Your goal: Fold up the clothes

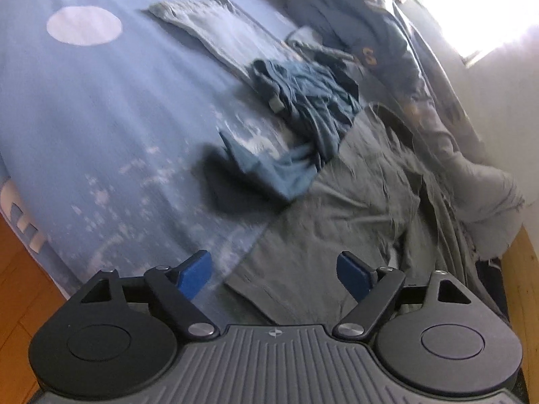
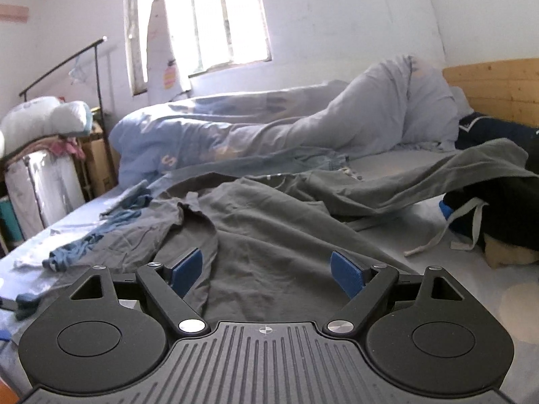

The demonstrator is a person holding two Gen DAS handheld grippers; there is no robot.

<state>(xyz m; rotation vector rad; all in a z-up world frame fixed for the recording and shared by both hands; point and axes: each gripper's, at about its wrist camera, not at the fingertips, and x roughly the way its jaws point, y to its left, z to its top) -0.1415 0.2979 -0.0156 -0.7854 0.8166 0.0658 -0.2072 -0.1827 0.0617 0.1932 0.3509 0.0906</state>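
A rumpled grey garment [image 1: 353, 208] lies spread on the bed, its near hem just beyond my left gripper [image 1: 274, 274], which stands open above the hem with nothing between its blue pads. In the right wrist view the same grey garment [image 2: 269, 229] stretches away from my right gripper [image 2: 266, 274], also open and empty, hovering over the cloth. A crumpled blue garment [image 1: 296, 107] lies beside the grey one on the sheet. Farther back lies a flat folded pale blue-grey piece [image 1: 215, 30].
The bed has a light blue sheet [image 1: 84, 118] with a white circle. A bunched blue duvet [image 2: 269, 128] runs along the wall side under a window. Dark clothes [image 2: 498, 202] and a wooden headboard [image 2: 492, 84] are at the right. Storage bags [image 2: 37, 168] stand at the left. Wooden floor [image 1: 13, 286] borders the bed.
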